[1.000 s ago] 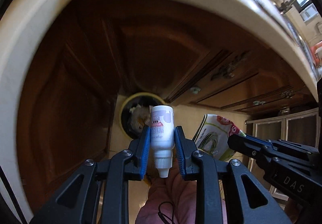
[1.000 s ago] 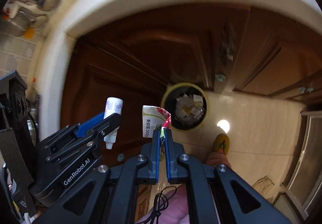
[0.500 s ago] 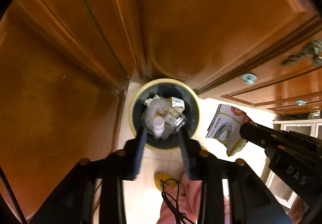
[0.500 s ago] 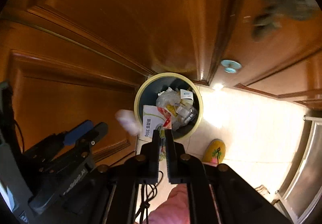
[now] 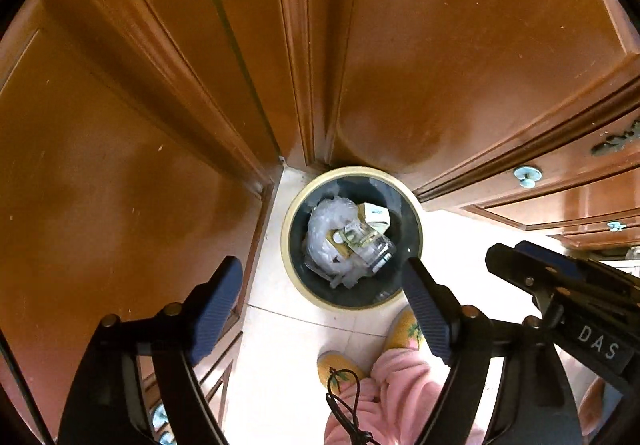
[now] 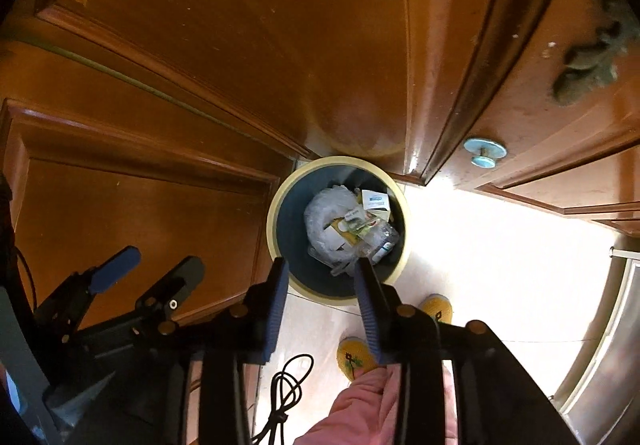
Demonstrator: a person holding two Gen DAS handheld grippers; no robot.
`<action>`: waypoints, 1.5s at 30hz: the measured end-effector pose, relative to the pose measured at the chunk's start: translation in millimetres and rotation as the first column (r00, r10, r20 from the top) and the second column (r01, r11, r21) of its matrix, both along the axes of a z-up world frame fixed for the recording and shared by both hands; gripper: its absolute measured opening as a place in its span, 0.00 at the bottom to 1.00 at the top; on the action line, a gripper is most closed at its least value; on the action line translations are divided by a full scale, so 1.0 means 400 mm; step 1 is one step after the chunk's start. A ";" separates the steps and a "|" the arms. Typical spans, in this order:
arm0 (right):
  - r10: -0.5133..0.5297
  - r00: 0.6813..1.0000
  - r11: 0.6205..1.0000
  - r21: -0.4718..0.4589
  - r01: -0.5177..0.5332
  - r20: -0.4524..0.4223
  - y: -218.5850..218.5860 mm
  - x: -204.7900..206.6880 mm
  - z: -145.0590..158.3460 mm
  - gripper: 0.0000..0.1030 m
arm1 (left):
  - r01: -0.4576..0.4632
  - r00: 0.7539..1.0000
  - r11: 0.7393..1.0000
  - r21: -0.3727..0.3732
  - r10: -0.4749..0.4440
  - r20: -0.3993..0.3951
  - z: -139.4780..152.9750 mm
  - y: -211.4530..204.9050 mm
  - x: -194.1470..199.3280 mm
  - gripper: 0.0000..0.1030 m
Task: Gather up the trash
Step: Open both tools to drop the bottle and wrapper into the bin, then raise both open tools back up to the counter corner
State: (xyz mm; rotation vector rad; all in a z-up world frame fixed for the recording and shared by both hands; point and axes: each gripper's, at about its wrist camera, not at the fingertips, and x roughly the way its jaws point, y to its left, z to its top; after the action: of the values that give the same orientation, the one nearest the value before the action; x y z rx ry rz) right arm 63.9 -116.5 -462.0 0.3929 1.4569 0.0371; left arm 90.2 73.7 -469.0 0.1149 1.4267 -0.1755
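Observation:
A round dark trash bin with a cream rim (image 5: 289,221) (image 6: 274,213) stands on the tile floor against wooden cabinets. It holds a clear plastic bag (image 5: 328,221) (image 6: 322,213), a white carton (image 5: 374,214) (image 6: 375,201), wrappers and a clear bottle (image 6: 380,241). My left gripper (image 5: 320,285) is open and empty above the bin's near side; it also shows in the right wrist view (image 6: 156,269). My right gripper (image 6: 320,273) is open and empty above the bin; its closer finger shows in the left wrist view (image 5: 520,265).
Brown wooden cabinet doors (image 5: 440,65) (image 6: 260,25) rise behind and left of the bin. A round metal knob (image 6: 485,151) (image 5: 528,175) sits on the right cabinet. Yellow slippers (image 5: 404,329) (image 6: 354,359) and a pink trouser leg (image 5: 396,385) stand on pale tiles below.
Both grippers opened over the bin. The white bottle left my left gripper and the printed packet left my right gripper; both dropped toward the bin. The views tilted further down.

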 end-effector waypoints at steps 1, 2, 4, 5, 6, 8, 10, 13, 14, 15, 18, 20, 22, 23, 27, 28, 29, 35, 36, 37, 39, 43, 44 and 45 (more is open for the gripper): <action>0.002 1.000 1.000 0.000 -0.002 0.000 -0.001 -0.003 0.009 0.34 | 0.000 1.000 1.000 0.001 0.000 -0.004 0.000 -0.001 -0.002 0.78; 0.001 1.000 1.000 -0.002 -0.001 0.002 -0.003 -0.007 0.020 0.34 | 0.001 1.000 1.000 0.001 -0.001 -0.008 0.009 -0.002 -0.006 0.78; 0.000 1.000 1.000 -0.005 0.000 0.005 -0.006 -0.014 0.050 0.34 | 0.004 1.000 1.000 -0.003 -0.004 -0.012 0.029 -0.003 -0.017 0.78; -0.001 1.000 1.000 -0.005 0.001 0.007 -0.009 -0.018 0.064 0.34 | 0.005 1.000 1.000 -0.003 -0.005 -0.013 0.048 -0.006 -0.023 0.78; -0.002 1.000 1.000 -0.004 0.002 0.009 -0.012 -0.024 0.086 0.34 | 0.009 1.000 1.000 -0.006 -0.009 -0.014 0.058 -0.008 -0.028 0.78; -0.001 1.000 1.000 -0.004 0.001 0.012 -0.016 -0.037 0.134 0.34 | 0.014 1.000 1.000 -0.008 -0.014 -0.012 0.104 -0.015 -0.039 0.78; -0.001 1.000 1.000 -0.005 0.001 0.022 -0.021 -0.054 0.199 0.34 | 0.018 1.000 1.000 -0.015 -0.018 -0.005 0.157 -0.021 -0.049 0.78; -0.003 0.999 1.000 -0.005 0.003 0.046 -0.031 -0.077 0.299 0.34 | 0.027 1.000 0.999 -0.027 -0.026 0.015 0.257 -0.029 -0.065 0.78; -0.004 0.998 1.000 -0.006 0.004 0.057 -0.034 -0.087 0.343 0.34 | 0.031 0.999 0.999 -0.025 -0.030 0.026 0.289 -0.033 -0.070 0.78; -0.002 0.998 1.000 -0.008 0.003 0.068 -0.039 -0.092 0.373 0.34 | 0.036 0.999 0.999 -0.021 -0.035 0.038 0.330 -0.037 -0.076 0.78; 0.002 0.993 0.999 -0.032 0.002 0.116 -0.041 -0.113 0.483 0.34 | 0.052 0.995 0.999 -0.017 -0.050 0.084 0.448 -0.049 -0.093 0.78; -0.004 0.988 0.999 -0.043 0.011 0.154 -0.048 -0.128 0.563 0.34 | 0.077 0.988 0.997 -0.021 -0.074 0.132 0.533 -0.059 -0.105 0.79; -0.013 0.981 0.999 -0.049 0.023 0.191 -0.057 -0.141 0.633 0.34 | 0.102 0.978 0.995 -0.011 -0.098 0.183 0.611 -0.067 -0.113 0.81; -0.016 0.976 0.998 -0.055 0.028 0.215 -0.061 -0.148 0.677 0.34 | 0.115 0.972 0.993 -0.007 -0.111 0.208 0.643 -0.071 -0.116 0.83; -0.024 0.950 0.995 -0.087 0.054 0.311 -0.067 -0.175 0.814 0.40 | 0.160 0.931 0.987 -0.006 -0.149 0.333 0.791 -0.091 -0.128 0.85; -0.026 0.943 0.994 -0.091 0.059 0.333 -0.066 -0.180 0.843 0.41 | 0.170 0.919 0.985 -0.008 -0.156 0.362 0.823 -0.094 -0.131 0.85; -0.028 0.933 0.993 -0.095 0.067 0.359 -0.066 -0.187 0.877 0.41 | 0.180 0.908 0.984 -0.008 -0.163 0.386 0.848 -0.097 -0.132 0.85; -0.001 0.888 0.988 -0.139 0.073 0.460 -0.057 -0.202 1.012 0.41 | 0.234 0.819 0.972 0.036 -0.216 0.532 0.993 -0.133 -0.143 0.88; 0.001 0.881 0.986 -0.147 0.077 0.473 -0.053 -0.196 1.018 0.41 | 0.235 0.807 0.971 0.041 -0.218 0.549 1.012 -0.135 -0.143 0.90; 0.004 0.874 0.985 -0.153 0.081 0.486 -0.061 -0.192 1.037 0.41 | 0.237 0.795 0.970 0.044 -0.220 0.566 1.030 -0.140 -0.141 0.90; 0.011 0.858 0.982 -0.167 0.088 0.514 -0.069 -0.195 1.065 0.41 | 0.248 0.777 0.968 0.044 -0.226 0.587 1.060 -0.147 -0.135 0.91; 0.031 0.827 0.977 -0.192 0.094 0.561 -0.102 -0.175 1.123 0.41 | 0.254 0.733 0.964 0.074 -0.242 0.636 1.128 -0.183 -0.113 0.91; 0.035 0.823 0.976 -0.197 0.095 0.567 -0.115 -0.164 1.127 0.41 | 0.253 0.723 0.964 0.079 -0.243 0.646 1.141 -0.191 -0.104 0.92; 0.037 0.819 0.975 -0.202 0.097 0.573 -0.127 -0.147 1.136 0.41 | 0.251 0.715 0.965 0.083 -0.242 0.656 1.151 -0.198 -0.090 0.93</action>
State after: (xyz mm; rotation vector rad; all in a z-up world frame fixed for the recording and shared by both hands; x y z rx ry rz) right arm 4.9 -167.3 -7.6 0.1918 0.8383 -0.0319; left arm 54.1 -5.7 -8.5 0.3284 0.6827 -0.3284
